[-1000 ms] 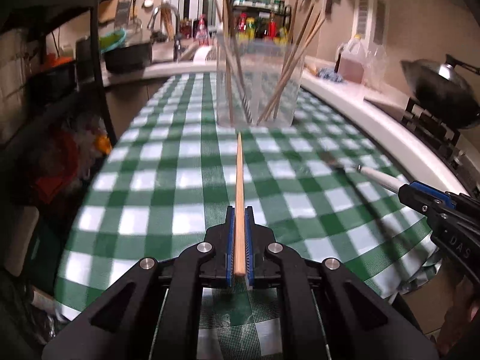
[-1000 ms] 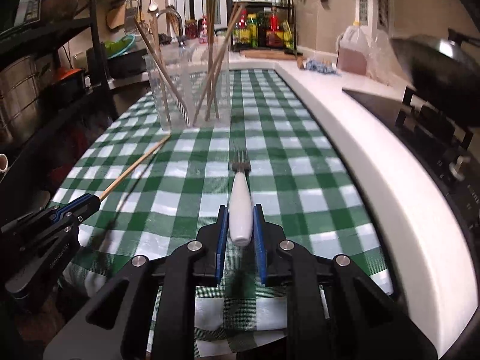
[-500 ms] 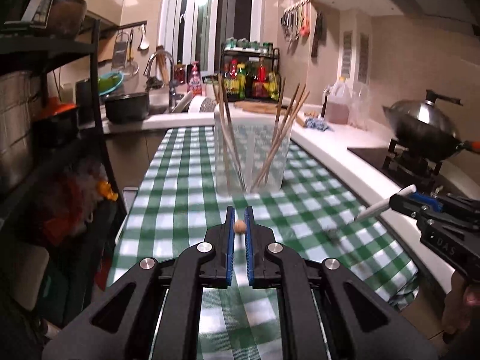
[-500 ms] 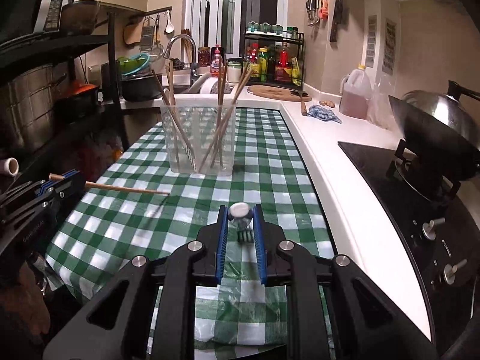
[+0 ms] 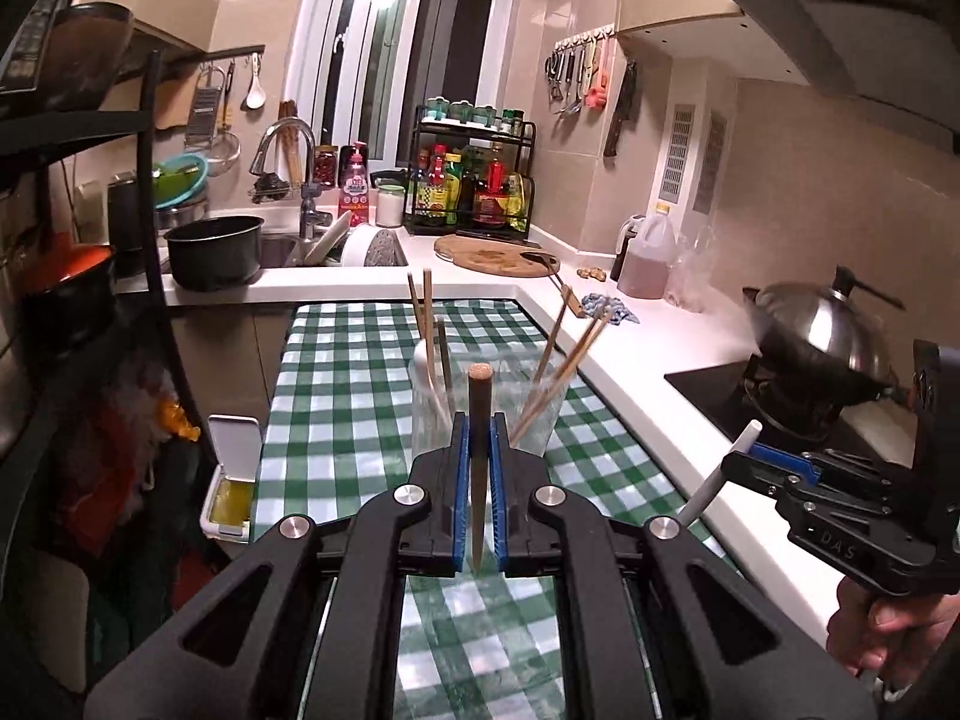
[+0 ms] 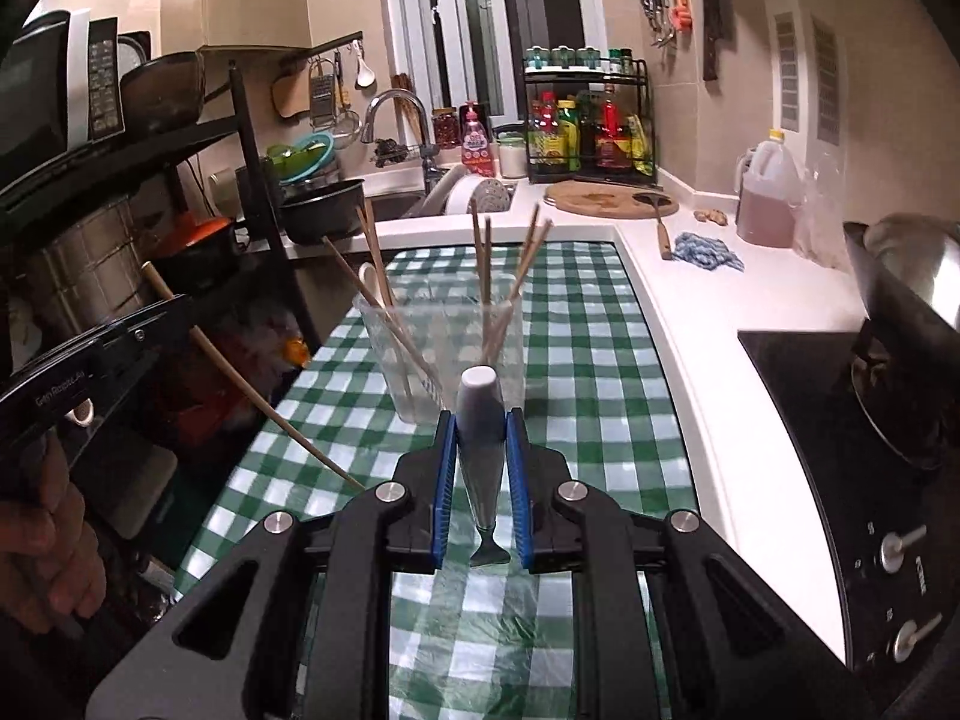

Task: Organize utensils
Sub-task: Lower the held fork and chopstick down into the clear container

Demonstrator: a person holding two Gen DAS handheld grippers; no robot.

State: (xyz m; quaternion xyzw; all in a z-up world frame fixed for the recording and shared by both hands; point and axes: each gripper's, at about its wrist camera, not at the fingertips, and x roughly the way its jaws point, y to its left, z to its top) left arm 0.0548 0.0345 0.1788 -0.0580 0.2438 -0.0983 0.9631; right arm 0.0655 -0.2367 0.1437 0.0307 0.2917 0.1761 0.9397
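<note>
Left gripper [image 5: 478, 468] clamping a wooden chopstick [image 5: 478, 456] between its blue fingers [image 5: 459, 480], pads squeezing together on the shaft. Holding it nearly upright, blunt end poking up above the fingertips, thin tip pointing down toward the checkered cloth [image 5: 336, 408]. Hovering just in front of the clear cup [image 5: 480, 396], not touching it as far as can be told.

Right gripper [image 6: 480, 468] doing the same with a white-handled fork [image 6: 480, 438]: fingers [image 6: 517, 480] pinching the handle, rounded white end sticking up, dark metal head hanging below. Also showing up in the left wrist view as a white handle [image 5: 723, 468] tilting up out of the other gripper [image 5: 750, 459], off to the side over the white tabletop [image 5: 648, 360] edge.

Clear cup [image 6: 438, 354] standing on the green-and-white cloth [image 6: 588, 360], already holding several wooden chopsticks [image 6: 480, 264] leaning in different directions, plus something white with a rounded end [image 6: 369, 279] resting against the rim. Sitting just beyond both grippers, roughly centred ahead of each.

Seeing the left gripper [image 6: 90, 360] from the right wrist camera too, chopstick [image 6: 252, 378] slanting down across the shelf side toward the cloth.

Wok [image 5: 822, 342] sitting on the stove off to the right, well apart from the cup.
</note>
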